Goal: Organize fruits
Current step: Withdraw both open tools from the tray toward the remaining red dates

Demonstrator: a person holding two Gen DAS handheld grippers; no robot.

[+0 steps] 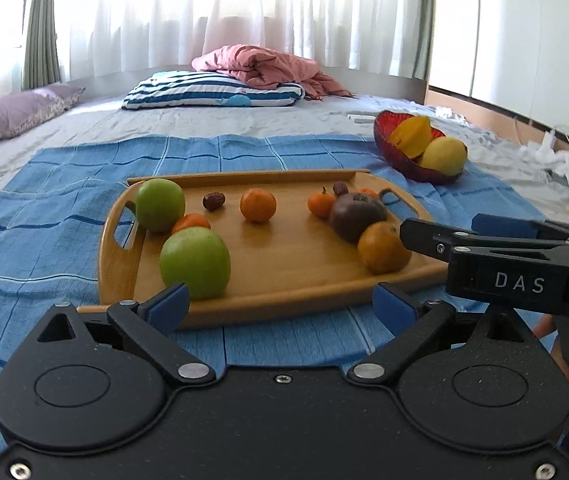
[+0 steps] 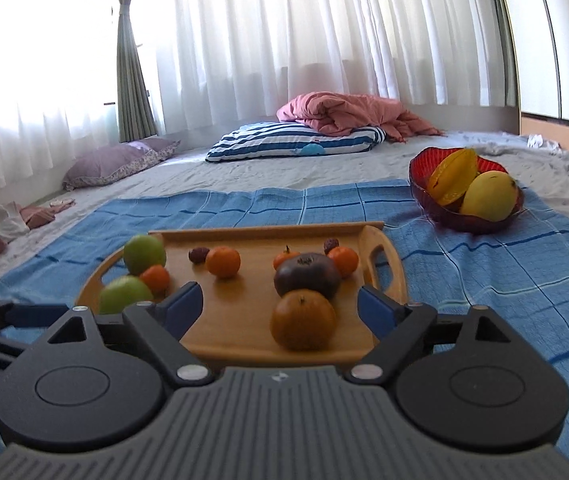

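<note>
White sheer curtains (image 2: 284,32) back a bed (image 2: 324,168) spread with a blue checked cloth (image 2: 484,280). At its middle lies a wooden handled tray (image 1: 284,280) carrying two green apples (image 1: 194,262), small orange tangerines (image 1: 257,205), a dark purple tomato-like fruit (image 2: 306,274), an orange persimmon (image 2: 303,320) and brown dates (image 1: 213,201). Toward the cloth's far right corner, a red glass bowl (image 2: 420,176) holds a yellow starfruit (image 2: 454,176) and yellow mango (image 2: 488,196). A striped pillow (image 2: 296,142) and pink quilt (image 2: 344,112) lie beyond. Left hand-held gripper (image 1: 280,306) and right hand-held gripper (image 2: 280,306) both gape empty at the tray's near edge
</note>
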